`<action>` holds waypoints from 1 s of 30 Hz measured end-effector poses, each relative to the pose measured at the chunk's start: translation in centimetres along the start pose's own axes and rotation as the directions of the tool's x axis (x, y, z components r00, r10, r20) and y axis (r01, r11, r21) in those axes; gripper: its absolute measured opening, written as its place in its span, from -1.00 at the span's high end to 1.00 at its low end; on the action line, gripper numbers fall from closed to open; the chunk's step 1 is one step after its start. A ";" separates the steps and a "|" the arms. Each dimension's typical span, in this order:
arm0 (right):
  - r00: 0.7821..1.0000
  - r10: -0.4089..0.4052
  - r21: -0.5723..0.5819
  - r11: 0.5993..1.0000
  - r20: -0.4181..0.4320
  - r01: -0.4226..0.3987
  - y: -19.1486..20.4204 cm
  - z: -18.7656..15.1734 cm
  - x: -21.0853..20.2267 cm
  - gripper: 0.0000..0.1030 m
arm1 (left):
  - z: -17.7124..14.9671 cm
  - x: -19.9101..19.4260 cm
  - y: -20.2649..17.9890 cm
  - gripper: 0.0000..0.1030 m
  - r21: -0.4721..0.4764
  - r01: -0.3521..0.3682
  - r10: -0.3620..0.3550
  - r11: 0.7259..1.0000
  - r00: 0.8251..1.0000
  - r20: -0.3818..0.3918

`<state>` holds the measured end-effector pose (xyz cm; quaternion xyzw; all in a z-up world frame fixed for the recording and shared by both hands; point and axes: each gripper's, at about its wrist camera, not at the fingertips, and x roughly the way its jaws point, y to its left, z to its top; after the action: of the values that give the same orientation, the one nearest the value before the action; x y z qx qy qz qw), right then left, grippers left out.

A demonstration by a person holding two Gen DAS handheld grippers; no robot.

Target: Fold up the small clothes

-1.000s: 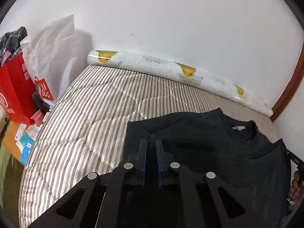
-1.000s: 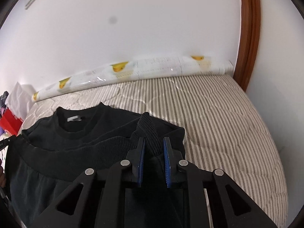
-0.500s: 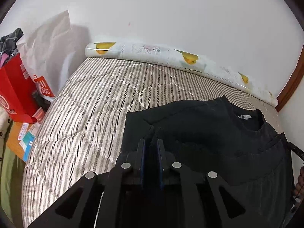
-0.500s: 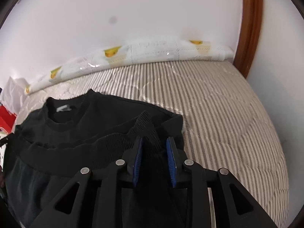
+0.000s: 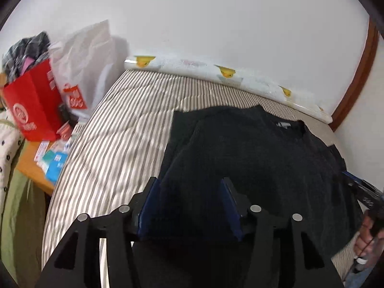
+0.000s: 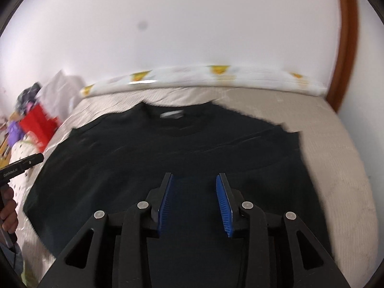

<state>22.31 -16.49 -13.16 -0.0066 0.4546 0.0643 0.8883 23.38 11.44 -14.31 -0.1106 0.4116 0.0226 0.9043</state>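
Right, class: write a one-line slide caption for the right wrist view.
Open right gripper above a black top lying flat on a striped bed.

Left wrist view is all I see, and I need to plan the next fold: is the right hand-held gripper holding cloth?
Observer: No. The right hand-held gripper is open and grips nothing; it is above the black sweater.
Operator: Does the sweater's right edge lie on the bed?
Observer: Yes, that side lies on the mattress, with bare mattress beyond it.
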 end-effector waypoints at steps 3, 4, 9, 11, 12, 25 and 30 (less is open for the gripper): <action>1.000 -0.014 -0.037 0.999 -0.009 0.013 3.2 -1.1 0.3 0.29 | -2.7 -1.6 1.6 0.01 -0.042 0.050 -0.051 0.998 0.999 -0.019; 1.000 -0.015 -0.053 0.999 -0.012 0.015 4.1 -1.5 0.4 0.29 | -3.4 -2.1 1.9 0.01 -0.048 0.060 -0.060 0.997 0.998 -0.016; 0.998 -0.053 -0.099 0.994 -0.021 0.050 6.9 -2.9 0.7 0.29 | -6.4 -4.0 4.3 0.01 -0.076 0.101 -0.101 0.992 0.995 -0.002; 0.996 -0.091 -0.111 0.990 -0.020 0.088 7.3 -3.2 1.1 0.30 | -7.2 -4.2 4.8 0.01 -0.091 0.116 -0.118 0.989 0.993 -0.013; 0.993 -0.119 -0.120 0.986 -0.024 0.115 7.5 -3.4 1.5 0.30 | -7.6 -4.2 5.0 0.01 -0.096 0.128 -0.130 0.987 0.991 -0.019; 0.985 -0.171 -0.259 0.952 -0.017 0.160 9.4 -7.5 0.4 0.31 | -12.1 -2.8 6.4 -0.01 -0.207 0.233 -0.248 0.950 0.968 -0.050; 0.987 -0.158 -0.306 0.940 -0.002 0.150 10.4 -10.4 -1.5 0.31 | -12.2 -2.4 6.3 -0.09 -0.221 0.263 -0.274 0.939 0.962 -0.021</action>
<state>11.81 -7.04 -17.53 -0.1801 0.4493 0.0637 0.8727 11.94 15.09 -21.37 -0.2638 0.4109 -0.0590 0.8707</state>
